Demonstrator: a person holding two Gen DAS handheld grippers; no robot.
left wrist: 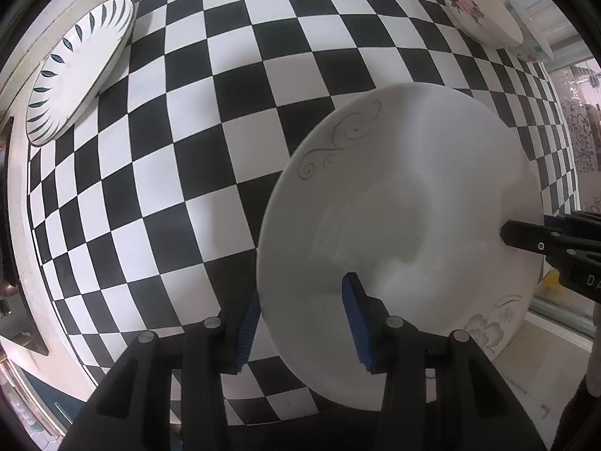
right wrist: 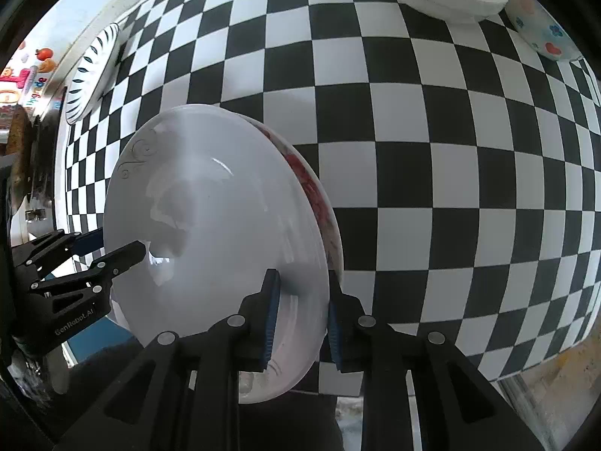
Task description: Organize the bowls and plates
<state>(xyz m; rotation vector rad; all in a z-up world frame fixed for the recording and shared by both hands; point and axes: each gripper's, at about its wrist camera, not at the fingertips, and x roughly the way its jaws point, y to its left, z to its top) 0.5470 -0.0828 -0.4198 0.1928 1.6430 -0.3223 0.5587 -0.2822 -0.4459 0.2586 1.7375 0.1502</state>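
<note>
Both hand-held grippers clamp one white plate (left wrist: pixel 405 203) from opposite rims, the left hand-held gripper (left wrist: pixel 304 323) at one edge and the right hand-held gripper (right wrist: pixel 300 323) across from it, over a rose-patterned plate (right wrist: pixel 319 195) on the checkered surface (left wrist: pixel 210 120).

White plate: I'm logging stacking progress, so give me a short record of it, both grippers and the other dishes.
white plate: lying over a red-flowered dish
left gripper: closed on one rim
right gripper: straddles the opposite rim; grip unclear
leaf-pattern plate: far left edge of the checkered table
floral bowls: far right corner, side by side
</note>
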